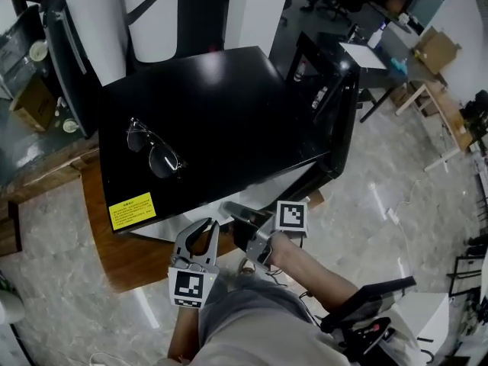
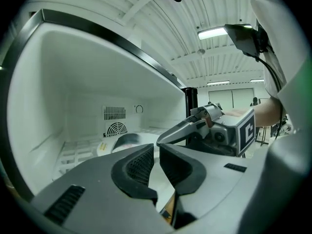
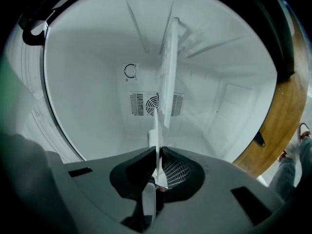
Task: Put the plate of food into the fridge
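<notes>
Plate of food at the mouth of the fridge (image 1: 229, 120), carried by one edge. The right gripper (image 3: 157, 152) has its jaws pinched tight on the thin white rim of the plate (image 3: 168, 82), which runs edge-on away from the pads into the white interior. The left gripper (image 2: 156, 152) has its jaws only narrowly apart w/ nothing betw. them; it sits just beside the right one, off the plate. Handling (judged): the plate is stiff & hard, prob. glazed and so slippery under the pads, and breakable if dropped. Gripped at one rim only, its weight plus the food levers about the pads, so it will tend to droop or twist, and loose food would slide on any tilt. Best hold is deep on the rim, pads flat across it, plate level; a 2nd hold elsewhere on the rim would steady it. Views compared: the right gripper view gives the grip itself & the round vent (image 3: 152, 103) on the back wall, but shows the plate only as a thin line, no food. The left gripper view shows the plate's face, a pale rim w/ a dark patch (type of food unclear), low in the compartment near its floor; whether it rests there cannot be told. The head view shows neither plate nor interior, only the black top w/ glasses (image 1: 155, 149) & a yellow label (image 1: 131, 210), the door (image 1: 339, 120) swung open at right, & both grippers at the front edge.
</notes>
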The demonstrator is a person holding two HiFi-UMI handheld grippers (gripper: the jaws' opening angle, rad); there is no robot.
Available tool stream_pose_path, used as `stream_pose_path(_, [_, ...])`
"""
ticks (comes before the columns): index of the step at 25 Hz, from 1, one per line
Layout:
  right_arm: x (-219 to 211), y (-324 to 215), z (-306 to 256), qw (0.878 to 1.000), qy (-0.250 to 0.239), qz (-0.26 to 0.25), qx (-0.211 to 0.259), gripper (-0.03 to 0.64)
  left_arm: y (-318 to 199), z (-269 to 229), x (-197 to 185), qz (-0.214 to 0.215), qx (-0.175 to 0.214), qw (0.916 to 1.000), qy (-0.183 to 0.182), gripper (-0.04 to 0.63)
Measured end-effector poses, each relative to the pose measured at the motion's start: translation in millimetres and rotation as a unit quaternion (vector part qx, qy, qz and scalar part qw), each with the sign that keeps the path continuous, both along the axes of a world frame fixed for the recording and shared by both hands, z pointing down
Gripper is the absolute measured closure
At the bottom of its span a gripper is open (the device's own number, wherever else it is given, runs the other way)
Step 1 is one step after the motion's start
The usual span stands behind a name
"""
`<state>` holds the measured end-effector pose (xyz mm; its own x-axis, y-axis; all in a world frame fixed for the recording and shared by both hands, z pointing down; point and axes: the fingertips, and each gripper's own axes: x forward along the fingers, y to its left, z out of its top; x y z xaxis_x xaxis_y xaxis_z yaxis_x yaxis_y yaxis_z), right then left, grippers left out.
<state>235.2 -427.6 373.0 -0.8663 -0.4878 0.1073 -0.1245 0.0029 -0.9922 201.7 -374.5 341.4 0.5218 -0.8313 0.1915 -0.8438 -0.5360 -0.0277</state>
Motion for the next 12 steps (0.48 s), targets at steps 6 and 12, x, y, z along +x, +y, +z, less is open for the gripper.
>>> stream_pose_path(6, [2,0,-6,1.0,-0.022,0.0,-0.008,0.588,3,-6,1,-0.001,0.004,1.0,-0.001,0.543])
stream_pose_path(12, [4,4,2,0.999,-0.027,0.011,-0.039,0.588,13,3,3,0.018,-0.008,0.9998,0.007,0.549])
